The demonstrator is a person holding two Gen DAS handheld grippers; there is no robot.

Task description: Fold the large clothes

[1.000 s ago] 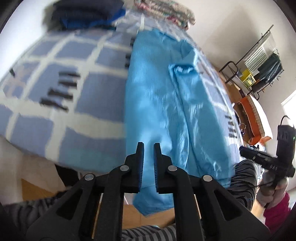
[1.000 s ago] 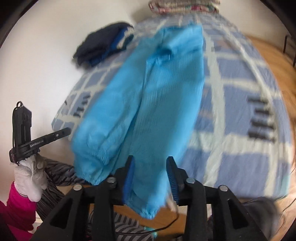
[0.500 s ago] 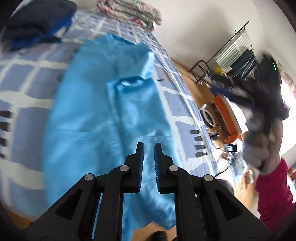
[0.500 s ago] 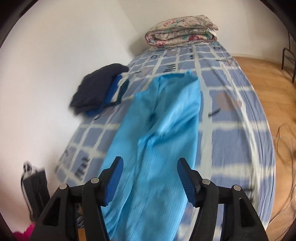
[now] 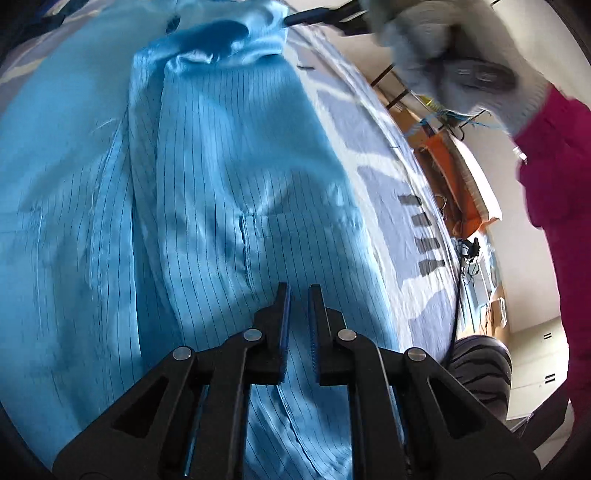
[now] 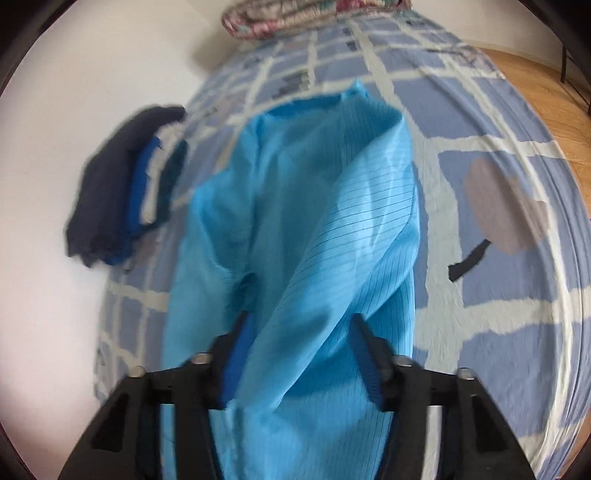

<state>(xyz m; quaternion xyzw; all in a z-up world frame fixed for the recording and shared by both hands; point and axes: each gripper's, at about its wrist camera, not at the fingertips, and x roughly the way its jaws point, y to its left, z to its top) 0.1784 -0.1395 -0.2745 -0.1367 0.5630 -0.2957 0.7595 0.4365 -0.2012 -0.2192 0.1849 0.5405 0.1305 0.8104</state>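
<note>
A bright blue pinstriped garment (image 5: 221, 166) lies lengthwise on the bed. My left gripper (image 5: 298, 286) hovers low over its middle, below a pocket seam, jaws shut with only a sliver between them and nothing held. In the right wrist view the same garment (image 6: 314, 184) rises in a raised fold that runs between the fingers of my right gripper (image 6: 301, 317). Its jaws stand apart and are closing, and the pads do not press the cloth. A gloved hand (image 5: 461, 48) shows at the top of the left wrist view, near the garment's collar.
The bed has a blue and white check sheet (image 6: 498, 295). A dark folded pile (image 6: 110, 192) lies at its left edge by the wall, a folded floral quilt (image 6: 314, 14) at the far end. Wooden floor (image 6: 554, 85) is on the right. A pink sleeve (image 5: 554, 166) fills the right.
Both grippers have travelled from the bed's foot along the garment. The left one has come down close over the cloth. The right one widened, and a fold now lies between its fingers.
</note>
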